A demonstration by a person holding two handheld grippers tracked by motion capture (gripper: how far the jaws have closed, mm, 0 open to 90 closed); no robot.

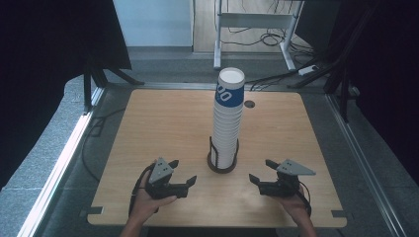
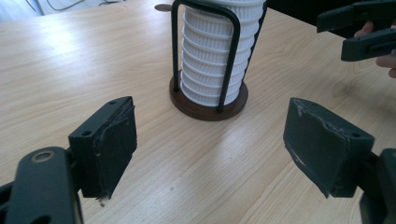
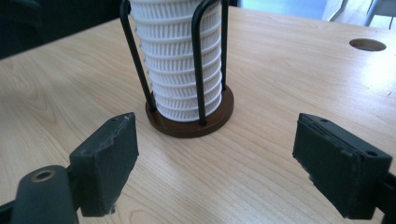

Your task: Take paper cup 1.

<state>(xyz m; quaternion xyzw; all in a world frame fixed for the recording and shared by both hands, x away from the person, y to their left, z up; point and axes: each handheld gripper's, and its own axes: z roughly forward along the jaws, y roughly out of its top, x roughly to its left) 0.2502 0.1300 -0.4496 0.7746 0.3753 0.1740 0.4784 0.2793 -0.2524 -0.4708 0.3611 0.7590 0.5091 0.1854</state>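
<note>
**Both grippers open, one on each side of the cup holder**

From the high view you can see the whole stack of cups (image 1: 227, 118): it rises tall out of the holder (image 1: 222, 165), and the top cup has a blue band with white print. The two gripper views cut the stack off and give you the lower part, but there you see what the high view does not: the ribbed white rims of the nested cups (image 2: 211, 56), the round brown base (image 3: 189, 122) and the thin black wire loops that stand around the stack.

The holder stands on the wooden table (image 1: 163, 123), toward your side of it, and the cups sit inside the loops, upright.

Your left gripper (image 1: 181, 174) is to the left of the holder, near it but not touching. Its jaws are spread apart and nothing is between them; in the left gripper view they frame bare table in front of the holder. That view also shows your right gripper (image 2: 362, 32) beyond the holder, at the upper right.

Your right gripper (image 1: 260, 171) is to the right of the holder, also apart from it. Its jaws stand wide and are empty.

A small round hole (image 3: 367, 44) in the table lies behind the holder.
</note>
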